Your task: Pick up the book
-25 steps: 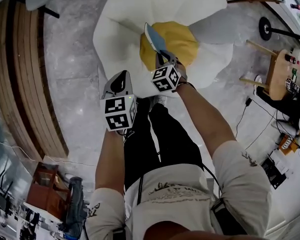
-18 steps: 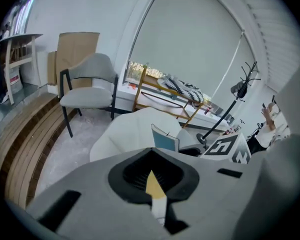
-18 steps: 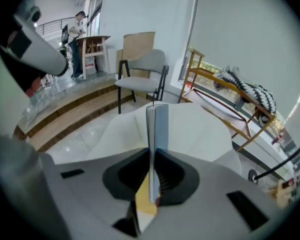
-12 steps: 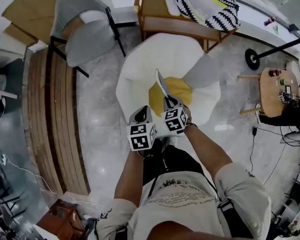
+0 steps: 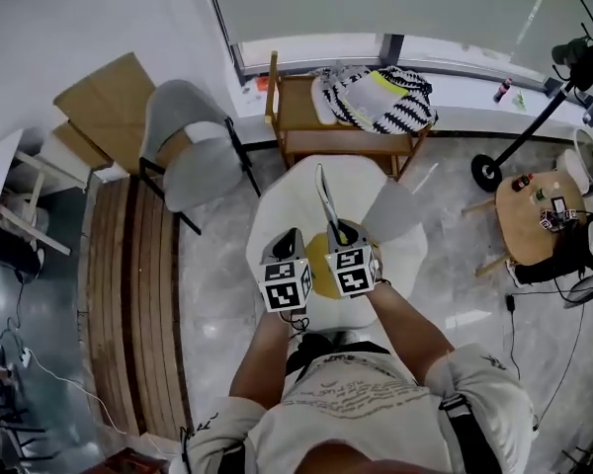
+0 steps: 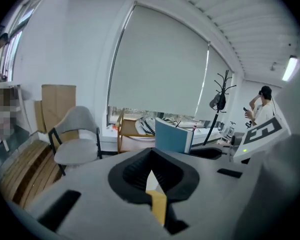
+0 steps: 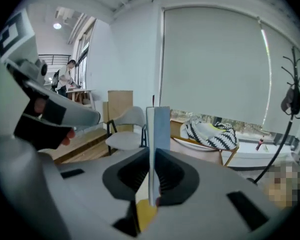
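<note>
A thin blue book (image 5: pixel 323 197) stands edge-on and upright in my right gripper (image 5: pixel 337 233), lifted well above the white flower-shaped floor cushion (image 5: pixel 361 181) with the yellow centre. In the right gripper view the book (image 7: pixel 157 129) sits clamped between the black pads (image 7: pixel 166 171), its lower edge down in the jaws. My left gripper (image 5: pixel 287 238) hangs just left of it, apart from the book. Its pads (image 6: pixel 132 169) meet at the tips with nothing between them. From the left gripper view the book (image 6: pixel 172 136) shows to the right.
A grey chair (image 5: pixel 193 151) stands at the left beside a wooden slatted platform (image 5: pixel 128 294). Behind the cushion is a wooden bench (image 5: pixel 296 117) with a striped pillow (image 5: pixel 381 97). A round side table (image 5: pixel 534 215) and a stand's base (image 5: pixel 487 173) are at the right.
Both grippers have risen, the right one carrying the book up off the cushion. The cushion now lies farther below and the view has swung up toward the window.
</note>
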The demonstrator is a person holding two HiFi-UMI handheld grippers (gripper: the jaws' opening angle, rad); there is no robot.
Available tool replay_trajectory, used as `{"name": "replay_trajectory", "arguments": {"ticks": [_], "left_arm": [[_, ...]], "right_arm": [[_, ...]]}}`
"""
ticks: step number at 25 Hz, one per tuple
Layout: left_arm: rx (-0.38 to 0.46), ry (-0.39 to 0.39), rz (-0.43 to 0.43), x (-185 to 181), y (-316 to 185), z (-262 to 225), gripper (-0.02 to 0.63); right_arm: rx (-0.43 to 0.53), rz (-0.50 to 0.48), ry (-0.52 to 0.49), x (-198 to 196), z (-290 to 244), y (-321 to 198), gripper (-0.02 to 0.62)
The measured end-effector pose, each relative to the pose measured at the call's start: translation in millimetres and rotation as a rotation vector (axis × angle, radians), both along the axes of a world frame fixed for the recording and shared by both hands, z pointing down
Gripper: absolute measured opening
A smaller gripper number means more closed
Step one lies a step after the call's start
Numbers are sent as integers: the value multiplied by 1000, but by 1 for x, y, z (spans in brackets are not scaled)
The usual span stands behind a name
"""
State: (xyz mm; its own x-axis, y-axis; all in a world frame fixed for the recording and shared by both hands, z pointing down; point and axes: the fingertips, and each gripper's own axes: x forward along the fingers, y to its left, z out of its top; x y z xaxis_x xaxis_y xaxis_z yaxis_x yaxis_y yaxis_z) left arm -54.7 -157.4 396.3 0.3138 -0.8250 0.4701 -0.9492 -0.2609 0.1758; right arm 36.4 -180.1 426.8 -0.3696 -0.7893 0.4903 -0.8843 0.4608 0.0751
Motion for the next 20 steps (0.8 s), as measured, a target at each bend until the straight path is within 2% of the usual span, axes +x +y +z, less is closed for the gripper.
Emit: {"name": "replay_trajectory", "arguments": {"ticks": [3, 6, 13, 16, 20], "left_arm": [[53, -5, 8, 10, 0, -35, 15], [139, 3, 14, 17, -19, -75, 15], [291, -5, 22, 32, -24, -147, 17], [330, 1, 13, 31, -25, -165, 17], [352, 13, 12, 33, -29, -180, 17]], "right_arm": [[46, 26, -50, 6, -43, 6, 52], [128, 46, -106, 11, -91, -11, 52], [312, 50, -163, 25, -185, -14, 52], [363, 43, -189, 28, -205, -10, 52], [366, 44, -192, 31, -211, -11, 52]]}}
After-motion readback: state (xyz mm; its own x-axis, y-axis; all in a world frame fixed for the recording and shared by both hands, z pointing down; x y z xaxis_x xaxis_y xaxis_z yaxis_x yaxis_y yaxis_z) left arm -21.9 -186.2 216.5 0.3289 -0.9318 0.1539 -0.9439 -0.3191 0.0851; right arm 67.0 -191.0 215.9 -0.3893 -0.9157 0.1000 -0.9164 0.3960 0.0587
